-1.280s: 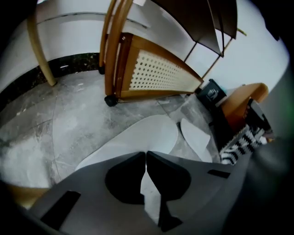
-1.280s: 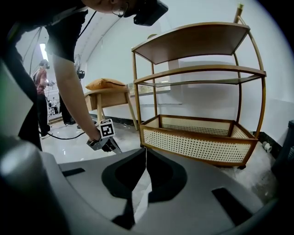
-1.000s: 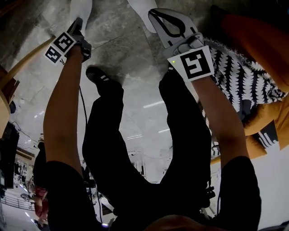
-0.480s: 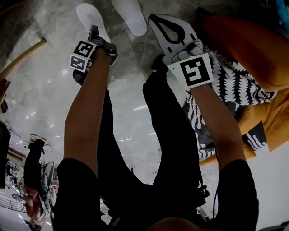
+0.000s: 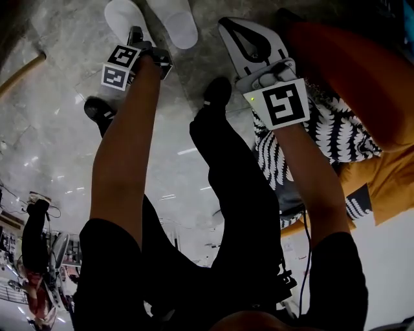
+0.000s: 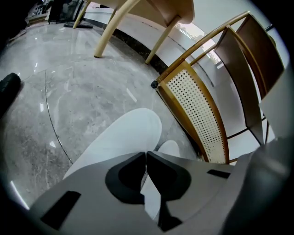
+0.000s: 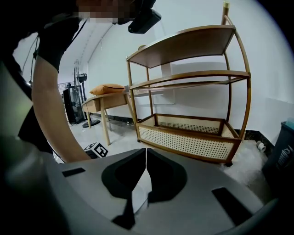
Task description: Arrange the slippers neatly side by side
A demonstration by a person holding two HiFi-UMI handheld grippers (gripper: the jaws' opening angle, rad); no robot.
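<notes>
**Now: both grippers pinched shut and empty, slippers just past the left one**

Your left gripper [image 6: 146, 155] has its jaws pressed together at the tips, with nothing between them. It points down at the grey stone floor [image 6: 78, 96]. The left slipper [image 6: 120, 137], a white one, lies just beyond those tips, partly hidden under the jaws. The right slipper [image 6: 169, 148] shows only as a small white patch on the far side of the first, near the rattan panel [image 6: 195, 110] of the rack.

From your head, the left gripper [image 5: 136, 35] has its tip at the near edge of the left slipper [image 5: 121, 15]; whether they touch cannot be told. The right slipper [image 5: 173, 21] lies close beside the left one, with a thin strip of floor between them. Both sit at the far edge of the view.

Your right gripper [image 7: 146, 150] is also closed tip to tip and holds nothing. It looks level across the room at the wooden rack [image 7: 188, 131], with your left arm [image 7: 50, 110] at its left. In the head view the right gripper [image 5: 226, 24] is to the right of the slippers and apart from them.

Your black shoes [image 5: 217, 90] stand on the floor nearer to you. An orange cushion [image 5: 362, 64] and black-and-white cloth [image 5: 336, 126] lie at your right.
</notes>
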